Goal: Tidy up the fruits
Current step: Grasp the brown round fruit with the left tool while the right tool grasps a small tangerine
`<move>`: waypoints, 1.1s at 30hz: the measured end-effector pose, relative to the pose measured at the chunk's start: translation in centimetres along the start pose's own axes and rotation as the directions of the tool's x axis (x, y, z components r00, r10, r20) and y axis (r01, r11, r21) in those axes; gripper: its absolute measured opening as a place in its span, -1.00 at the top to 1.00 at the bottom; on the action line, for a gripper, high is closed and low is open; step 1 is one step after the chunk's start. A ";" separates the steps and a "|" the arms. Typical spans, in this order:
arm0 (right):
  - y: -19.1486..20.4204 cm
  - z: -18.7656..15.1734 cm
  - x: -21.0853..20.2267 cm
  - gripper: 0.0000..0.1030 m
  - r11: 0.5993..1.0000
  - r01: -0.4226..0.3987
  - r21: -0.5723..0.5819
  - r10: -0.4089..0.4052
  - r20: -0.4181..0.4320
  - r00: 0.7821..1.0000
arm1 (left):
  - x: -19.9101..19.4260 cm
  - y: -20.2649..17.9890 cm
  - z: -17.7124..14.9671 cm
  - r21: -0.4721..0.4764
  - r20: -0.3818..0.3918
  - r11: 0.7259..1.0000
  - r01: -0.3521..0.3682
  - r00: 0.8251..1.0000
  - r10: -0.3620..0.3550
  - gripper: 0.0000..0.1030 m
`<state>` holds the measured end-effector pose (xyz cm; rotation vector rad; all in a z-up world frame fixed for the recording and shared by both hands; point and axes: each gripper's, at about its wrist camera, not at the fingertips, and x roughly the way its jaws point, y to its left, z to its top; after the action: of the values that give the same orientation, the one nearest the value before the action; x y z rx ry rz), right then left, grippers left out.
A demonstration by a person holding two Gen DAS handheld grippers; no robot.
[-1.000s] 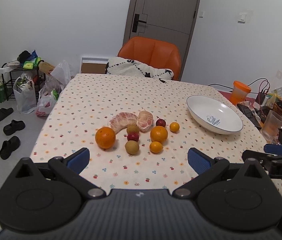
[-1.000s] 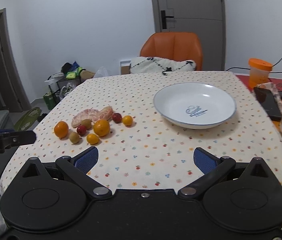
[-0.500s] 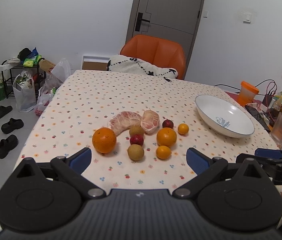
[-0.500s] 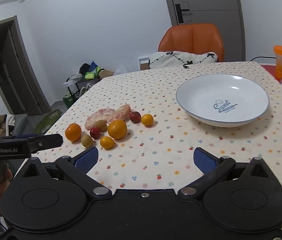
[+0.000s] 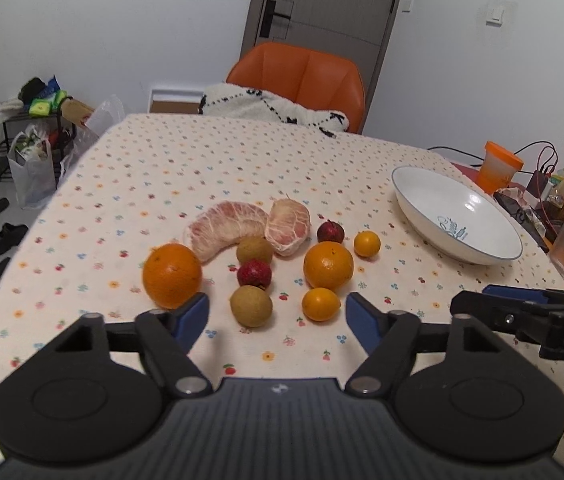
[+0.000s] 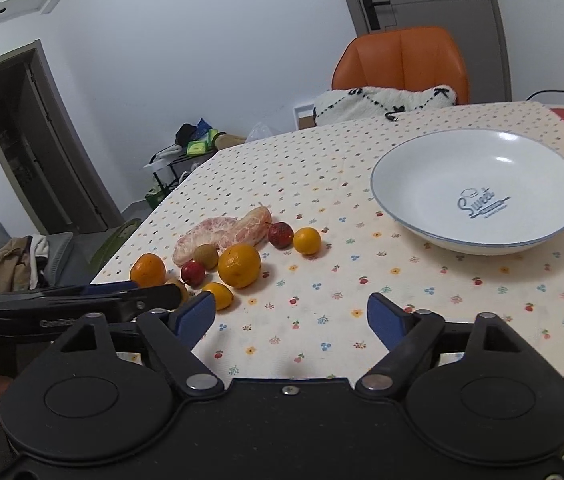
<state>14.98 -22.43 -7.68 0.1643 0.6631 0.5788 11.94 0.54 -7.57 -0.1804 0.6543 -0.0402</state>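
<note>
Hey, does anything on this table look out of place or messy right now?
Nothing is spilled or broken. The odd part is that all the fruit, including two peeled pomelo pieces, lies loose on the tablecloth, while the white bowl beside it holds nothing. Both hand-held grippers are open and hold nothing.

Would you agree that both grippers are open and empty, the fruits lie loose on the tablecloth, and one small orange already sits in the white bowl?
Not quite: the white bowl holds no fruit, as the right wrist view shows. Every fruit, small orange included, lies on the tablecloth. The left gripper and right gripper are indeed open and empty.
</note>
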 end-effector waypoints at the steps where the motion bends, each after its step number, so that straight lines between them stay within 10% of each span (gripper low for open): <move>1: -0.1 0.1 0.3 -0.51 1.000 -0.005 0.000 0.005 -0.007 1.000 | 0.3 0.0 0.0 0.000 -0.006 1.000 0.002 1.000 -0.002 -0.32; 11: 0.3 0.9 2.6 -0.40 0.999 -0.035 -0.017 0.034 -0.058 0.998 | 2.8 1.3 0.6 -0.073 -0.078 0.997 0.007 0.997 -0.013 0.54; 33: 4.5 1.5 7.6 0.15 0.991 -0.109 -0.083 0.095 -0.153 0.984 | -0.3 3.6 1.5 -0.117 -0.042 0.992 0.050 0.998 -0.055 0.54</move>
<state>18.75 -14.40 -9.14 0.0701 0.7740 0.7236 12.56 4.34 -6.90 -0.3092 0.6971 -0.0575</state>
